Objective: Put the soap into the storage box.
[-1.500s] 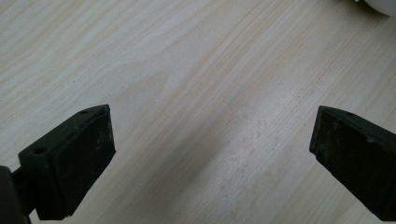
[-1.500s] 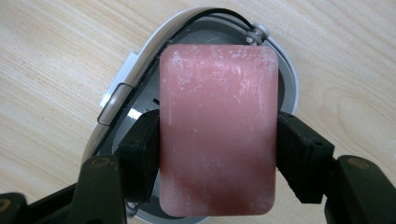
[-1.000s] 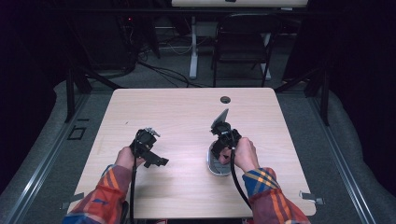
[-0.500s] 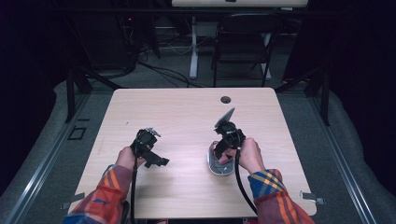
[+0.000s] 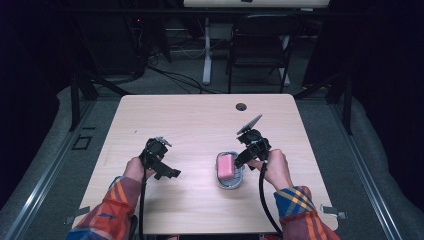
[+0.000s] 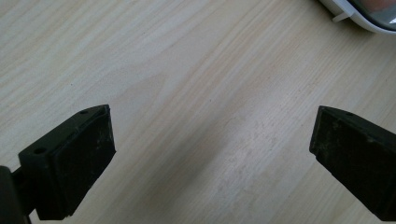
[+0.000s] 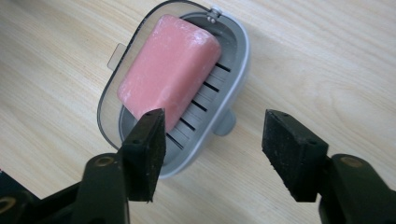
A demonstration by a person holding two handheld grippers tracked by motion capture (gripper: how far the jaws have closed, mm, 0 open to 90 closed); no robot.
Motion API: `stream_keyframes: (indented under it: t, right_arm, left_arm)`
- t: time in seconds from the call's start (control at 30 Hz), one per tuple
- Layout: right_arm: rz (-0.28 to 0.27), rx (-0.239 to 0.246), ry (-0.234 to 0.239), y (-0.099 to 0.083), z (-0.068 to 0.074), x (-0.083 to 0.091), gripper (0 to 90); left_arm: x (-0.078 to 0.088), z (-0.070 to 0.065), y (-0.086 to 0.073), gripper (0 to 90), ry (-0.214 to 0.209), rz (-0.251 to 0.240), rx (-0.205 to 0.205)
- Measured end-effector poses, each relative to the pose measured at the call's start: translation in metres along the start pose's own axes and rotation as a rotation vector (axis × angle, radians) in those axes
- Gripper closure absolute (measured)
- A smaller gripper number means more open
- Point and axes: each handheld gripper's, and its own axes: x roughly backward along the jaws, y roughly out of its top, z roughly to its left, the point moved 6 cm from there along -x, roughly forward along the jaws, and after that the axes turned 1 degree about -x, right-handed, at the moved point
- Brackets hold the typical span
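Observation:
A pink bar of soap [image 5: 226, 165] [image 7: 168, 70] lies in a grey slotted soap dish [image 5: 235, 180] [image 7: 233, 65] on the wooden table [image 5: 200, 120], right of centre near the front. My right gripper [image 5: 242, 157] [image 7: 215, 123] hovers just over the dish's right rim, jaws open, with nothing between them. One right fingertip [image 7: 149, 135] overlaps the soap's near end in the right gripper view. My left gripper [image 5: 167, 170] [image 6: 212, 130] is open over bare wood to the left. A corner of the dish [image 6: 359, 11] shows at the top right of the left gripper view.
A round cable hole [image 5: 241, 106] sits near the table's far edge. Beyond the table stand a dark chair [image 5: 260, 45] and a white desk leg [image 5: 206, 50]. Bare wood lies between the two grippers and across the far half.
My right gripper has shifted slightly right and off the dish, uncovering the pink soap that it hid before. The left gripper has stayed put.

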Motion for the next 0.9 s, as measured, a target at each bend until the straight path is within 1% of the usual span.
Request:
stream_keyframes:
  t: [0.03, 0.07, 0.1, 0.13, 0.2, 0.23, 0.27, 0.33, 0.37, 0.43, 0.47, 0.5, 0.53, 0.63, 0.67, 0.7, 0.73, 0.77, 0.83, 0.9]
  right_arm:
    - [0.021, 0.031, -0.006, -0.003, -0.004, 0.006, 36.3]
    - [0.006, 0.037, -0.013, -0.003, -0.006, 0.008, 35.1]
    - [-0.025, 0.020, -0.021, -0.005, -0.007, 0.010, 33.5]
    - [-0.010, 0.041, -0.021, -0.007, -0.010, 0.014, 31.6]
    - [-0.050, 0.050, -0.025, -0.011, -0.015, 0.018, 28.6]
    - [-0.057, 0.058, -0.036, -0.013, -0.018, 0.018, 26.1]
    - [-0.075, 0.058, -0.040, -0.016, -0.020, 0.018, 24.7]
    - [-0.080, 0.068, -0.030, -0.022, -0.025, 0.017, 19.5]
    - [-0.097, 0.073, -0.032, -0.025, -0.027, 0.016, 18.5]
    - [-0.097, 0.086, -0.047, -0.031, -0.033, 0.015, 14.0]
    - [-0.120, 0.079, -0.041, -0.033, -0.035, 0.014, 14.0]
    - [-0.140, 0.083, -0.041, -0.036, -0.038, 0.014, 13.3]
    - [-0.148, 0.085, -0.045, -0.039, -0.040, 0.014, 11.2]
    - [-0.160, 0.082, -0.033, -0.049, -0.046, 0.011, 5.5]
    - [-0.158, 0.090, -0.037, -0.053, -0.049, 0.011, 3.0]
    - [-0.153, 0.085, -0.038, -0.056, -0.052, 0.010, 1.2]
    - [-0.161, 0.087, -0.039, -0.059, -0.055, 0.009, 0.9]
    - [-0.168, 0.075, -0.034, -0.062, -0.057, 0.009, 0.0]
    - [-0.159, 0.071, -0.031, -0.068, -0.062, 0.009, 0.0]
    - [-0.157, 0.068, -0.038, -0.073, -0.065, 0.010, 0.0]
  left_arm:
    - [0.000, 0.000, 0.000, 0.0, 0.000, 0.000, 0.000]
    - [0.000, -0.001, 0.000, 0.0, -0.001, -0.001, 0.000]
    - [0.000, -0.001, 0.000, 0.0, 0.002, -0.005, 0.000]
    - [0.000, 0.000, 0.000, 0.0, 0.002, -0.007, 0.000]
    - [0.000, -0.001, 0.001, 0.0, 0.000, -0.007, 0.000]
    - [0.000, -0.001, 0.001, 0.0, -0.002, -0.009, 0.001]
    - [0.000, -0.001, 0.001, 0.0, -0.002, -0.010, 0.000]
    - [0.000, -0.001, 0.001, 0.0, -0.003, -0.010, -0.002]
    - [0.000, -0.001, 0.001, 0.0, 0.001, -0.011, -0.003]
    - [0.001, -0.002, 0.001, 0.0, -0.001, -0.012, -0.004]
    - [0.000, -0.002, 0.001, 0.0, -0.002, -0.012, -0.002]
    - [0.000, -0.002, 0.001, 0.0, -0.001, -0.011, -0.002]
    - [0.000, -0.002, 0.001, 0.0, -0.003, -0.009, -0.004]
    - [0.000, -0.001, 0.001, 0.0, 0.001, -0.008, -0.003]
    - [0.000, -0.001, 0.001, 0.0, 0.000, -0.008, -0.004]
    - [0.000, -0.002, 0.002, 0.0, 0.000, -0.008, -0.005]
    - [0.000, -0.002, 0.002, 0.0, 0.000, -0.009, -0.005]
    - [0.000, -0.002, 0.002, 0.0, 0.000, -0.009, -0.004]
    - [0.000, -0.002, 0.002, 0.0, -0.001, -0.008, -0.006]
    - [0.000, -0.002, 0.001, 0.0, 0.001, -0.011, -0.005]
